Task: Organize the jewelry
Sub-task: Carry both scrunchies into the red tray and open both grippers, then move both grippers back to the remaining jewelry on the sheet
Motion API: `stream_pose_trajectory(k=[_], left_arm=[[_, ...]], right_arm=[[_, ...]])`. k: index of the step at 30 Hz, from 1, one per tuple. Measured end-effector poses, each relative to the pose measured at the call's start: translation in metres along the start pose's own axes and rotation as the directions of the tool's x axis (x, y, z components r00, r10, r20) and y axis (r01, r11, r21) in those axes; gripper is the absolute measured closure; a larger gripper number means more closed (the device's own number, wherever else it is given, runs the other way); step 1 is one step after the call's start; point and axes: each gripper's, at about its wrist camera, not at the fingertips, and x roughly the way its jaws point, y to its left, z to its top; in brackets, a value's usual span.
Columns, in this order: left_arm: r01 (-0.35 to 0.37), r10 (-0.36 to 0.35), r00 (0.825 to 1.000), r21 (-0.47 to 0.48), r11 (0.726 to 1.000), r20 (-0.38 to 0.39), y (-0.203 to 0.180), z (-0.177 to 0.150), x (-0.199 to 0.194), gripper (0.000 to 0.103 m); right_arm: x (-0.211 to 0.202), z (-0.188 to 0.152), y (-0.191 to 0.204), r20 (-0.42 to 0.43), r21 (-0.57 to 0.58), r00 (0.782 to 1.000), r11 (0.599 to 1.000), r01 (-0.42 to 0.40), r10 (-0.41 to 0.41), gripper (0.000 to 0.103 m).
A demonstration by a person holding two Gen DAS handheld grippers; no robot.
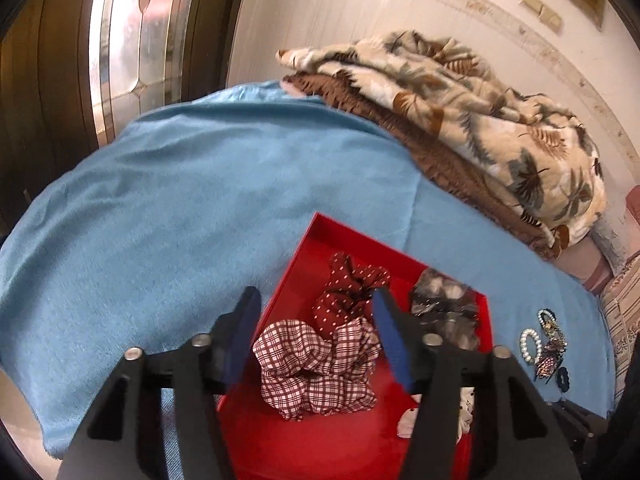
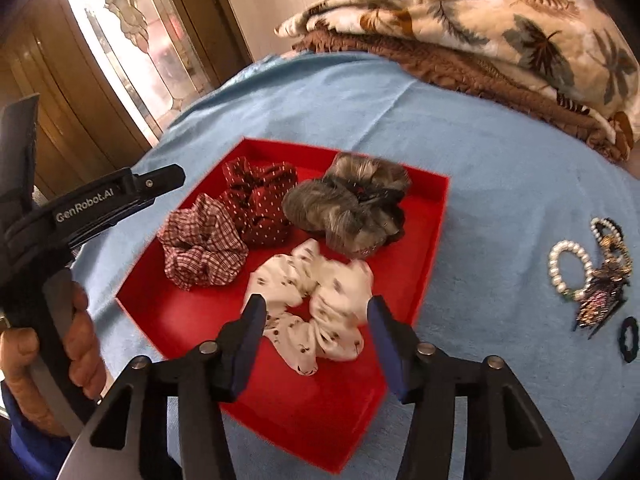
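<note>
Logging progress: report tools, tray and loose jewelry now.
Left tool and right tool open, empty, above red tray. Four scrunchies inside. Pearl bracelet, beaded clip outside on blue cloth. Path clear.

— What are we working on here?

— We have a bed (image 2: 460,152) covered by a light blue cloth (image 1: 208,184). On that cloth we see a red tray (image 2: 434,216) toward the near edge, standing corner-on to us.

— And beside the tray?

— Toward the right edge we see a pearl bracelet (image 2: 570,268), a beaded hair clip (image 2: 602,300) touching it, and a small black hair tie (image 2: 631,339) just beside those.

— At the far edge?

— We find a leaf-print blanket (image 2: 480,16) folded on top of a brown blanket (image 2: 472,68).
</note>
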Motion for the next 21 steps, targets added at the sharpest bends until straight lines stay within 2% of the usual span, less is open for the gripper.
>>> stream_pose_trajectory(k=[4,6,8,10,12,13,14,21], left_arm=[[0.013,-0.012,0.999,-0.020,1.000,0.040,0.002,-0.001,-0.009,0.043],[0.006,-0.005,0.999,-0.027,1.000,0.046,0.002,-0.002,-0.010,0.043],[0.004,-0.003,0.999,-0.023,1.000,0.042,0.001,-0.003,-0.009,0.043],[0.000,0.001,0.999,-0.013,1.000,0.037,0.001,-0.004,-0.009,0.043],[-0.002,0.002,0.999,-0.007,1.000,0.035,-0.001,-0.005,-0.008,0.043],[-0.001,0.001,0.999,-0.004,1.000,0.038,-0.002,-0.005,-0.009,0.043],[0.000,0.000,0.999,-0.004,1.000,0.039,-0.002,-0.006,-0.009,0.043],[0.011,-0.010,0.999,-0.013,1.000,0.047,-0.006,-0.005,-0.009,0.043]], right_arm=[[-0.012,-0.009,-0.006,0.037,-0.017,0.996,0.997,0.080,-0.079,0.040],[-0.010,-0.015,-0.011,0.023,-0.018,0.992,0.992,0.122,-0.122,0.040],[-0.004,-0.021,-0.016,-0.006,-0.009,0.992,0.992,0.129,-0.129,0.040],[0.001,-0.026,-0.019,-0.033,-0.002,0.990,0.991,0.136,-0.136,0.048],[0.008,-0.030,-0.020,-0.076,-0.010,0.988,0.991,0.137,-0.137,0.083],[0.010,-0.032,-0.021,-0.089,-0.009,0.988,0.992,0.126,-0.127,0.089],[0.010,-0.034,-0.020,-0.089,-0.006,0.989,0.993,0.119,-0.120,0.091],[0.001,-0.043,-0.018,-0.092,0.018,0.989,0.993,0.120,-0.117,0.091]])
